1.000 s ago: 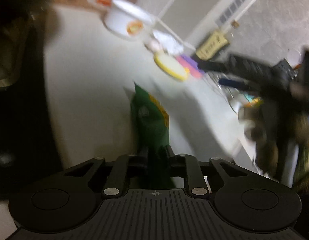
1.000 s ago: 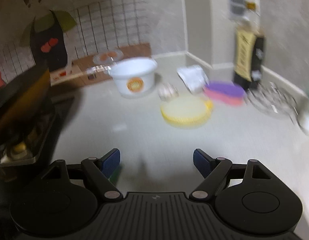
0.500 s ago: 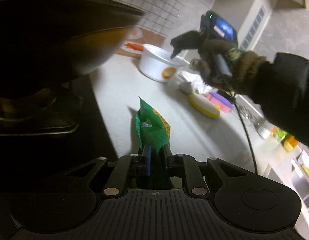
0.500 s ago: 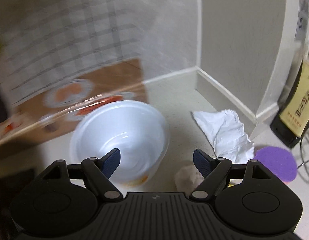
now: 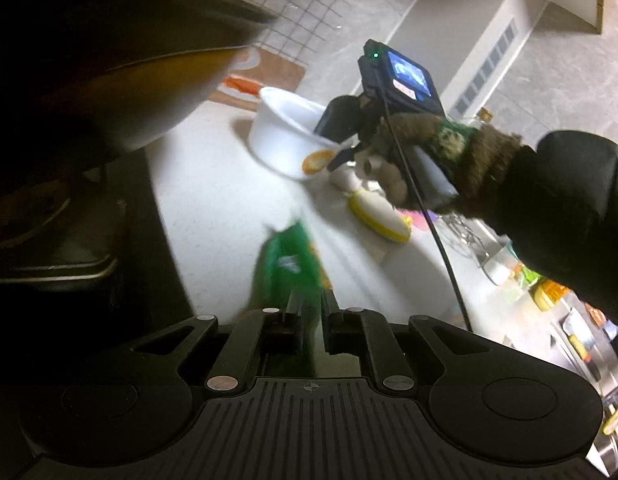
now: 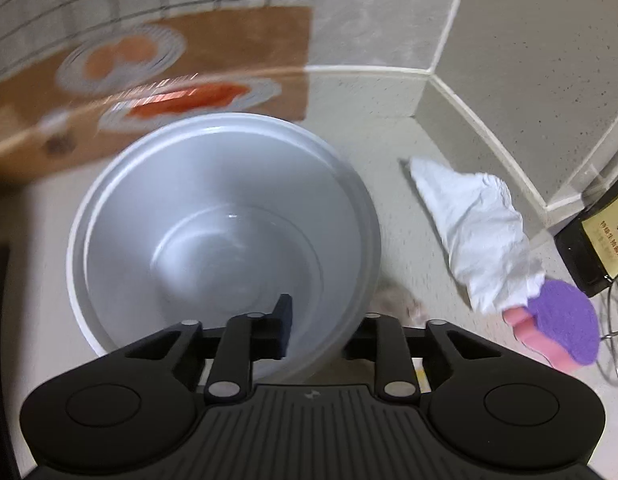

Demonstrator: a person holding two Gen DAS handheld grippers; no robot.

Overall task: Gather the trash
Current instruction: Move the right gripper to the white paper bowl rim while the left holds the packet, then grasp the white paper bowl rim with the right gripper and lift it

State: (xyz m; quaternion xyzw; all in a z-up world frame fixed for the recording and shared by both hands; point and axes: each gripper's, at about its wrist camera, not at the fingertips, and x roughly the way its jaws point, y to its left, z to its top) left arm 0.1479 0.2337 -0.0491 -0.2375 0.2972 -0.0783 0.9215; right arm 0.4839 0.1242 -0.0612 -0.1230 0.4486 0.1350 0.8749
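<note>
Both views are bent by strong fisheye distortion; straight wall edges and tile lines are curved toward the rims, and the corners are cut off in black. The left wrist view is dimly lit: its left half is lost in deep shadow, while the countertop (image 5: 213,200) is washed pale. The green wrapper (image 5: 291,264) is smeared by motion blur. A bright glow is given off by the small screen (image 5: 409,74). In the right wrist view, lighting is even and soft; the white bowl (image 6: 225,240) is slightly blurred, the far-left cardboard (image 6: 149,64) heavily streaked, and the white tissue (image 6: 473,232) is rendered sharply.
</note>
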